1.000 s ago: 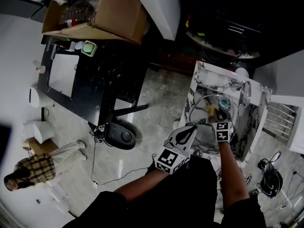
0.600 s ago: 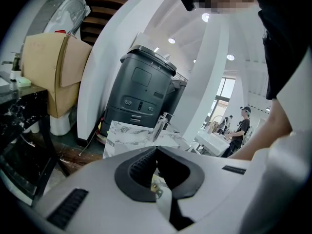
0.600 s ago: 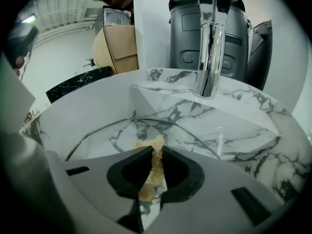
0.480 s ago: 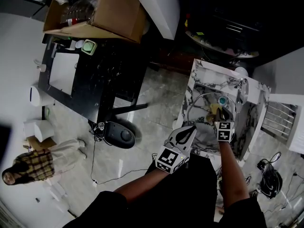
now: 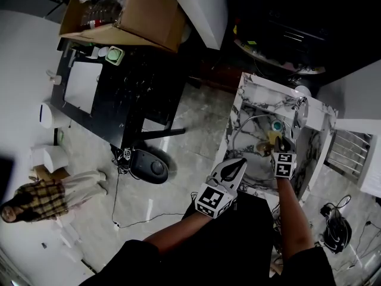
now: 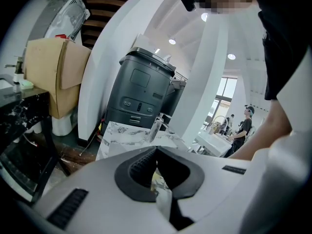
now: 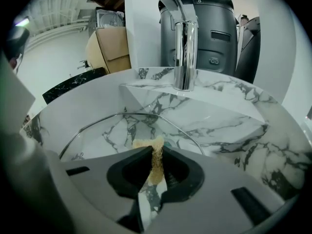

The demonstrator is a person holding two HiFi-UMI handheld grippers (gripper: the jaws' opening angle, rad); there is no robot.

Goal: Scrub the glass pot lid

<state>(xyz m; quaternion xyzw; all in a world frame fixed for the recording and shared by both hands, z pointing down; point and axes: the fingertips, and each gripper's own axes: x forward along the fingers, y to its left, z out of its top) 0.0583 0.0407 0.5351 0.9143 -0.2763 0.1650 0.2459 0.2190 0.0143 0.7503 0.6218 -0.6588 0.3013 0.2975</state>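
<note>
While a yellow scrub pad (image 7: 155, 147) is clamped in the right gripper (image 7: 155, 156), the glass pot lid (image 7: 97, 134) is shown flat in the marble sink (image 7: 234, 126), at 12 o'clock just beyond the jaws; the left gripper (image 6: 156, 167), closed on nothing, is farther off.

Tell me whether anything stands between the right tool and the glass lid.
Nothing visible blocks it. The right tool is shut on a tan sponge, which sits right at the glass lid in the sink; the faucet stands behind, out of the path.
</note>
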